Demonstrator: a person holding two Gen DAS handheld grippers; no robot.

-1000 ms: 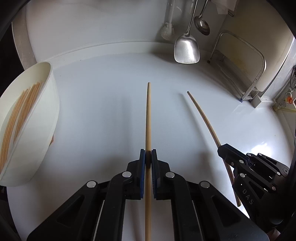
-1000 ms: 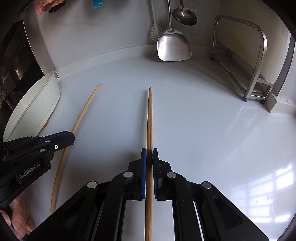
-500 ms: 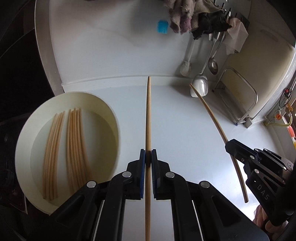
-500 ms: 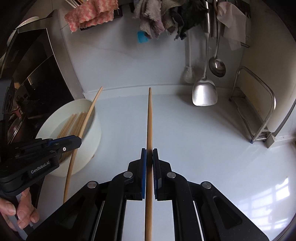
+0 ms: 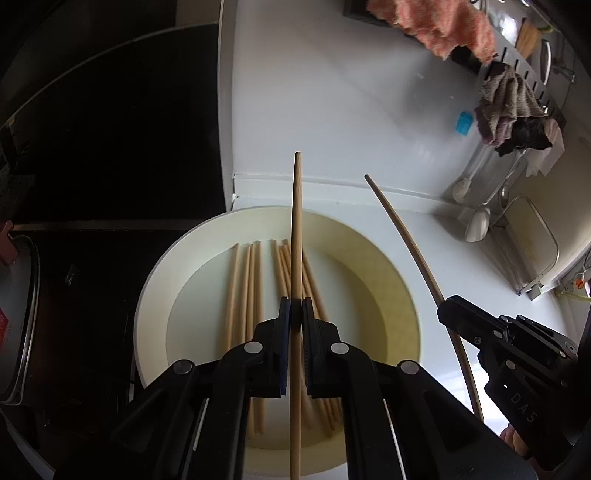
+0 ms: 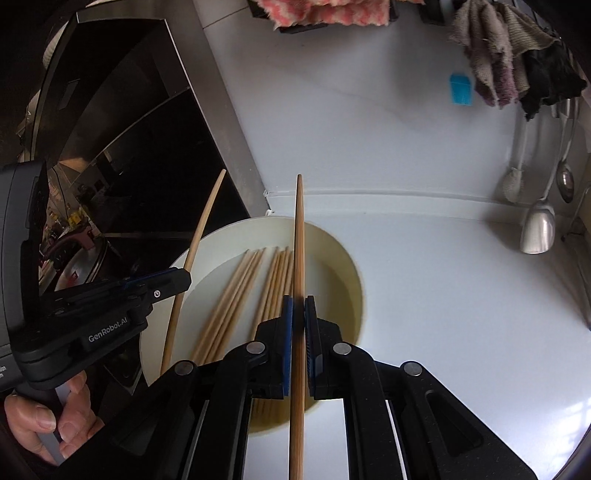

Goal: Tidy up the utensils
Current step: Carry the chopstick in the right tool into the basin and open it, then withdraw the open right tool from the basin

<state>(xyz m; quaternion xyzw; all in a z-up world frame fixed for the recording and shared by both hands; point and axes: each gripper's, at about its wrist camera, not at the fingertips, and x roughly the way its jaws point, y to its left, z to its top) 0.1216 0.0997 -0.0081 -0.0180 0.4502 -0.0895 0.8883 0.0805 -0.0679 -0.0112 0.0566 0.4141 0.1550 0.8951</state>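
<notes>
Left hand-held gripper is clamped tight on one chopstick, held above the white bowl on the counter. Right hand-held gripper is likewise closed on a second chopstick, over the same bowl. More chopsticks lie inside it

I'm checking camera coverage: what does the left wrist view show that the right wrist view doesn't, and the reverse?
Only the left wrist view shows the wire rack at the right wall, and the right hand-held gripper from the side. Only the right wrist view shows the person's hand under the left hand-held gripper and the reflective black panel. Both show each gripper shut on one chopstick, the white bowl of chopsticks, the pink cloth, the blue hook and the hanging ladle.
</notes>
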